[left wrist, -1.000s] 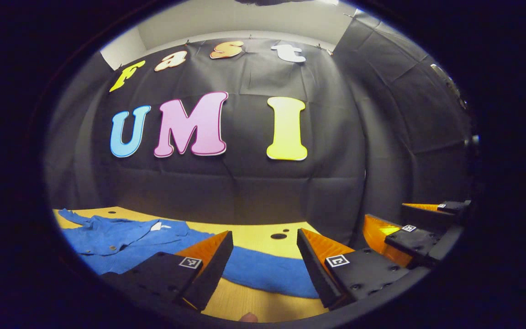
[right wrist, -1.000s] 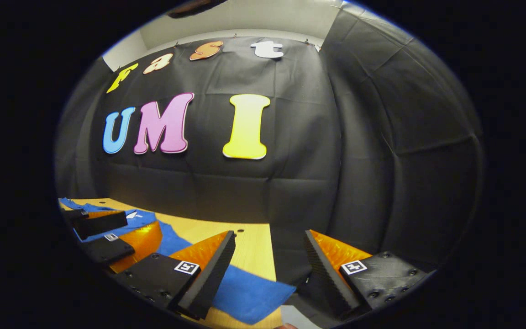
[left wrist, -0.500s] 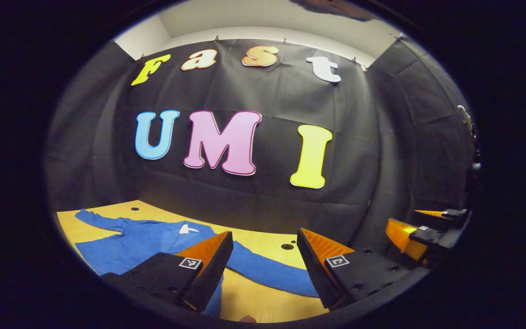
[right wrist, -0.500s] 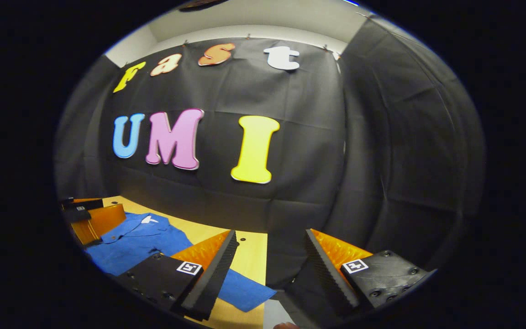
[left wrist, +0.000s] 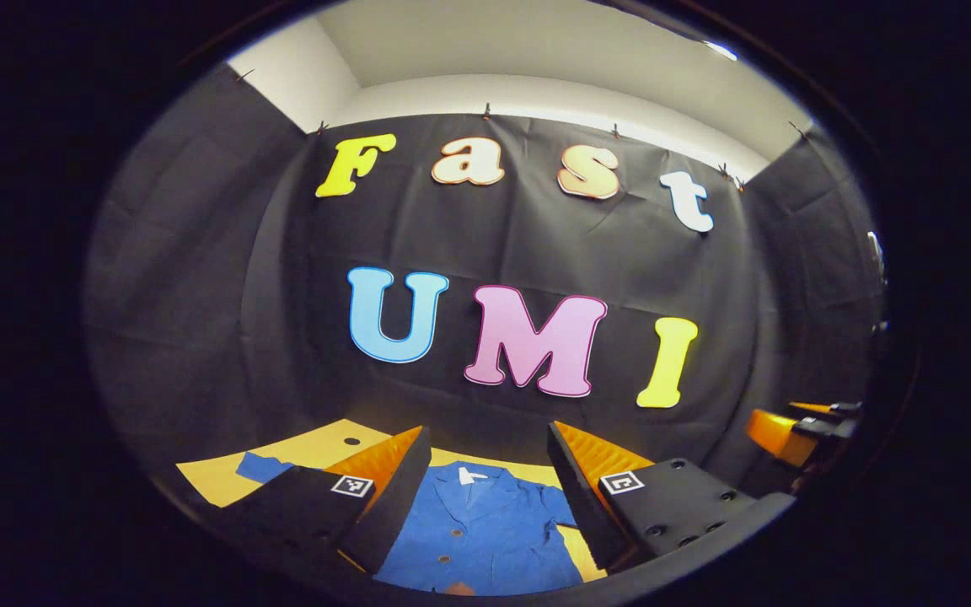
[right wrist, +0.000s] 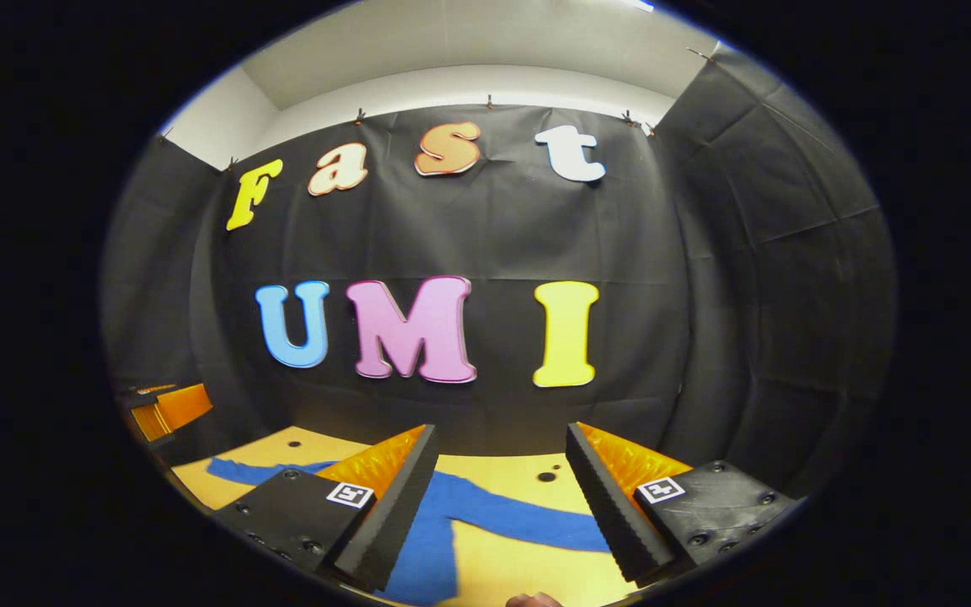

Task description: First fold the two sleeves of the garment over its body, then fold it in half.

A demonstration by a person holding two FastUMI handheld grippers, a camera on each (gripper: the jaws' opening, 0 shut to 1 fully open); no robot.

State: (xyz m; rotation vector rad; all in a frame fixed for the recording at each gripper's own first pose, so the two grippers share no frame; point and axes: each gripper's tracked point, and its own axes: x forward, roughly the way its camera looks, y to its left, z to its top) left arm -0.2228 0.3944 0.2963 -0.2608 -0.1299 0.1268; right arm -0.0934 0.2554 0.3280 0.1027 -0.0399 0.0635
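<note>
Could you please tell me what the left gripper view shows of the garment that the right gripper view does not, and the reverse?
Left gripper view: between the open jaws of the left gripper lies the garment front, with its collar and buttons.

Right gripper view: the open jaws of the right gripper frame a long sleeve stretched flat across the table, not yet folded over the body.

Both: blue cloth on the wooden table, and jaws that grasp nothing.
</note>
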